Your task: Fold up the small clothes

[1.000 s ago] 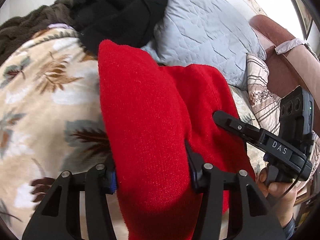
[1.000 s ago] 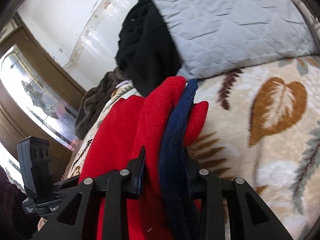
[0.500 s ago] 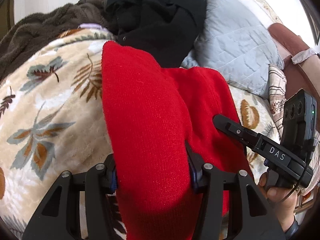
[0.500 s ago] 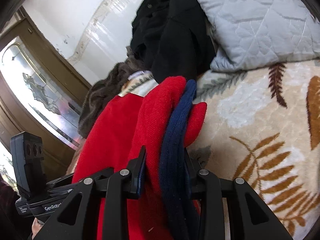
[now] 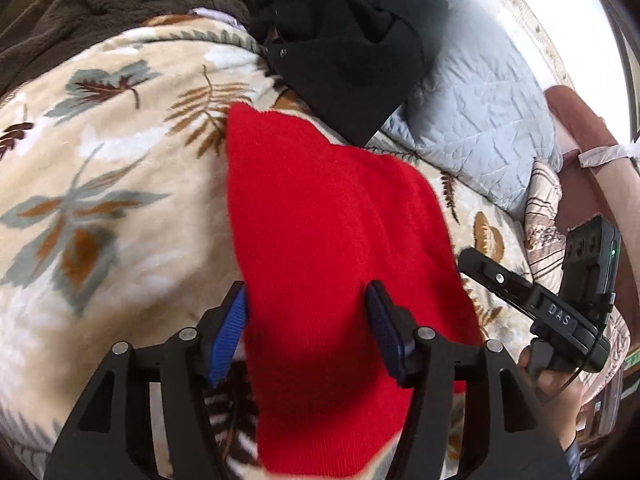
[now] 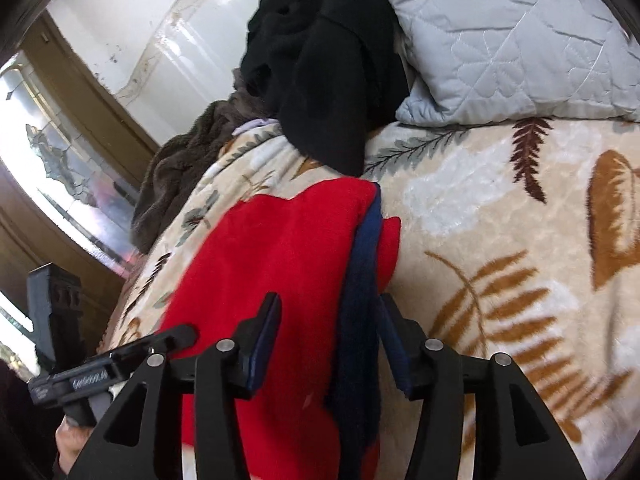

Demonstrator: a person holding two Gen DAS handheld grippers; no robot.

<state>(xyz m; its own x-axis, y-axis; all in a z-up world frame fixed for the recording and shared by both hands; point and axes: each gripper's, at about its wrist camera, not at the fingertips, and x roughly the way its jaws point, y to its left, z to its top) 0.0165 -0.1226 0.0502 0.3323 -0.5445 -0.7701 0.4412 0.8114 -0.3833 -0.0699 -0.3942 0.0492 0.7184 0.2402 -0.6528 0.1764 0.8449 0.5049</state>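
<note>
A red knit garment (image 5: 328, 240) with a navy blue trim (image 6: 362, 280) lies on the leaf-patterned blanket (image 5: 100, 200). My left gripper (image 5: 306, 320) has its jaws spread open, one on each side of the near edge of the garment, with a gap showing at the blue left pad (image 5: 230, 332). My right gripper (image 6: 328, 332) is open too, its jaws wide around the garment's (image 6: 280, 260) trimmed edge. The right gripper also shows at the right of the left wrist view (image 5: 532, 304), and the left one at the lower left of the right wrist view (image 6: 108, 368).
A black garment pile (image 5: 348, 52) lies just beyond the red one. A grey quilted pillow (image 5: 480, 120) is to the right, a brown fuzzy blanket (image 5: 100, 8) to the far left. A wall and a window (image 6: 60, 168) are behind the bed.
Both grippers have opened and let go of the red garment, which now lies lower and flatter on the blanket. Both cameras have tilted down toward the bed.
</note>
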